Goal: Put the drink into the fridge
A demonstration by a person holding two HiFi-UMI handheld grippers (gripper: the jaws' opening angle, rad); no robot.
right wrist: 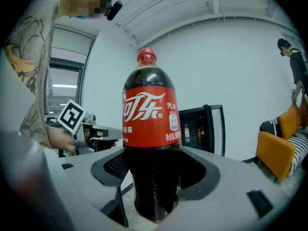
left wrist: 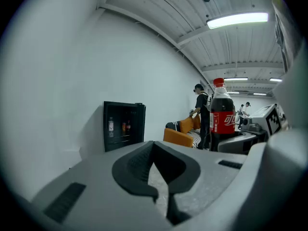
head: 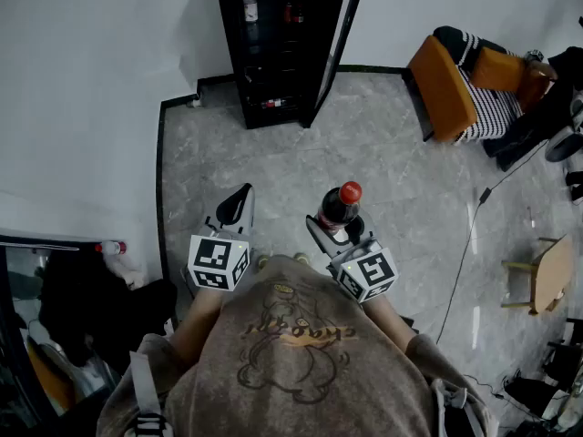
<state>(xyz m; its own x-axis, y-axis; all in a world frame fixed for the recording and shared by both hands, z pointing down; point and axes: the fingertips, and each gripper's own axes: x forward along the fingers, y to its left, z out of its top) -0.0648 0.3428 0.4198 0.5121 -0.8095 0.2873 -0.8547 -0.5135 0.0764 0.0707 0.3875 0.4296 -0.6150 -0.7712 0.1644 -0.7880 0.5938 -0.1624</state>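
Observation:
A cola bottle (head: 340, 209) with a red cap and red label stands upright in my right gripper (head: 339, 230), whose jaws are shut on its dark lower body. The right gripper view has the bottle (right wrist: 151, 129) filling the middle, between the jaws of that gripper (right wrist: 154, 186). My left gripper (head: 235, 209) is held beside it at the left, shut, with nothing in it (left wrist: 161, 186). The black fridge (head: 282, 44) stands ahead against the white wall, its glass door (head: 339, 35) swung open to the right and bottles on its shelves. Both gripper views face the fridge (left wrist: 122, 125) (right wrist: 199, 129).
An orange sofa (head: 455, 85) with a striped cushion stands at the right of the fridge, with a person (left wrist: 202, 114) beside it. A small wooden table (head: 547, 276) and a cable (head: 469, 244) are on the grey floor at the right. A white wall (head: 82, 107) runs along the left.

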